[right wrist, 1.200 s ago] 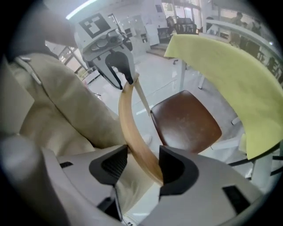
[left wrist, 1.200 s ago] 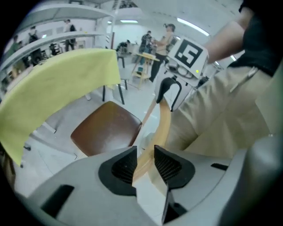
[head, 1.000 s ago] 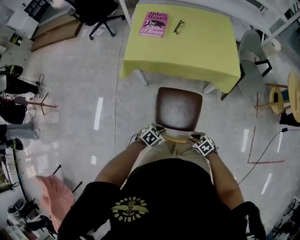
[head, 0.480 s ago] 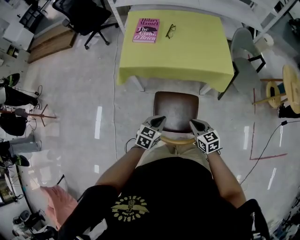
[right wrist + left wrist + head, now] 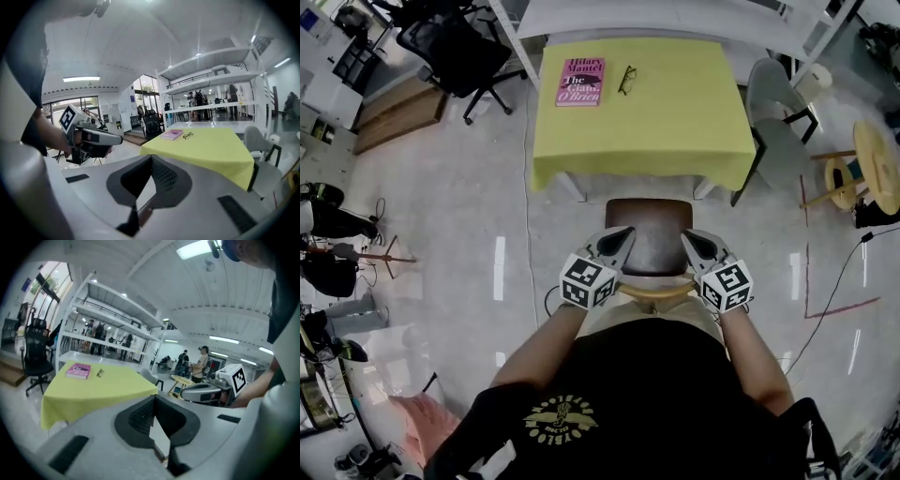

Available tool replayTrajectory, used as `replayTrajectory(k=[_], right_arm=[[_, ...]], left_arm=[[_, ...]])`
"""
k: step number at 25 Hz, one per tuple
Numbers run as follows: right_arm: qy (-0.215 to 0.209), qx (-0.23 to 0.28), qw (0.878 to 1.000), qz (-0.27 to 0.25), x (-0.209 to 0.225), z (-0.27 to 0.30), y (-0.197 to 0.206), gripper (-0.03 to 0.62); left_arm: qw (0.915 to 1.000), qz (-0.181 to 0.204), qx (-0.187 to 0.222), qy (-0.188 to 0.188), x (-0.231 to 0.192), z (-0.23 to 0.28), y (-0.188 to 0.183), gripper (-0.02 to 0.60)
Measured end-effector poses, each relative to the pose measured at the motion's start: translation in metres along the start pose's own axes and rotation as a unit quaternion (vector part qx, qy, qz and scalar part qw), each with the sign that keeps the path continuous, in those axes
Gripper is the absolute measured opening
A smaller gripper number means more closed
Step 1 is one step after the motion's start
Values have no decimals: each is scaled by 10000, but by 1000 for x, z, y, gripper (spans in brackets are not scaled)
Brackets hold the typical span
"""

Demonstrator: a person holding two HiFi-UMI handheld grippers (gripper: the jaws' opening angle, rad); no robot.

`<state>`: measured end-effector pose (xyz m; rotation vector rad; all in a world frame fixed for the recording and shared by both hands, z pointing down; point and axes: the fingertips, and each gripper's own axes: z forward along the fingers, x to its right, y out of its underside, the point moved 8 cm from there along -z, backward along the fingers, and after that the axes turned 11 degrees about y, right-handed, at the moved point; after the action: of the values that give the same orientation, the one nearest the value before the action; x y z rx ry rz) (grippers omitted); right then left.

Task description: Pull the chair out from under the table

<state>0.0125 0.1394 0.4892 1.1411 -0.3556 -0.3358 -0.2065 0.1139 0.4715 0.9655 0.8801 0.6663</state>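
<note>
The left gripper [image 5: 622, 235] is riding with its jaws pressed together at the tips and nothing between them, and the right gripper [image 5: 690, 237] is doing the same. Both are pointing away from the person toward the table, one over each rear corner of the chair [image 5: 654, 234]. From the head view I cannot tell whether either is touching it. In the left gripper view, the closed tips of the left gripper [image 5: 154, 397] are aiming at the yellow cloth. In the right gripper view, the right gripper [image 5: 151, 157] is aiming the same way.

The chair is standing between the person and the table [image 5: 675, 122], facing it. Its curved wooden back rail [image 5: 657, 292] is lying crosswise just in front of the person's body, and the brown seat is reaching forward to the hanging edge of the cloth. The chair's front-to-back line is running straight at the middle of the table's near side.

On the table's far left corner a pink book [image 5: 579, 82] is lying flat, with a pair of glasses [image 5: 626, 79] just beside it. A grey chair [image 5: 773, 108] is standing at the table's right side, and a round wooden stool [image 5: 874, 164] is standing farther right. A black office chair [image 5: 455, 52] is sitting well off to the far left. Red tape [image 5: 808, 281] is marking the floor to the right.
</note>
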Motion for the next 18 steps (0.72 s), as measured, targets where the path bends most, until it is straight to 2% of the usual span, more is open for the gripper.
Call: replayTrajectory(k=[2, 4, 12, 18], right_arm=[[11, 138, 9999, -46, -1, -4, -13, 11], [28, 283, 9995, -101, -3, -8, -26, 11], [-107, 785, 9966, -205, -16, -24, -83, 11], [-146, 1120, 9931, -307, -28, -36, -116, 11]], left_arm=[[9988, 488, -19, 22, 7, -3, -13, 8], [9967, 797, 77, -101, 12, -10, -25, 8], [9891, 1063, 840, -581, 22, -43, -74, 9], [9838, 1158, 1142, -756, 30, -63, -102, 9]])
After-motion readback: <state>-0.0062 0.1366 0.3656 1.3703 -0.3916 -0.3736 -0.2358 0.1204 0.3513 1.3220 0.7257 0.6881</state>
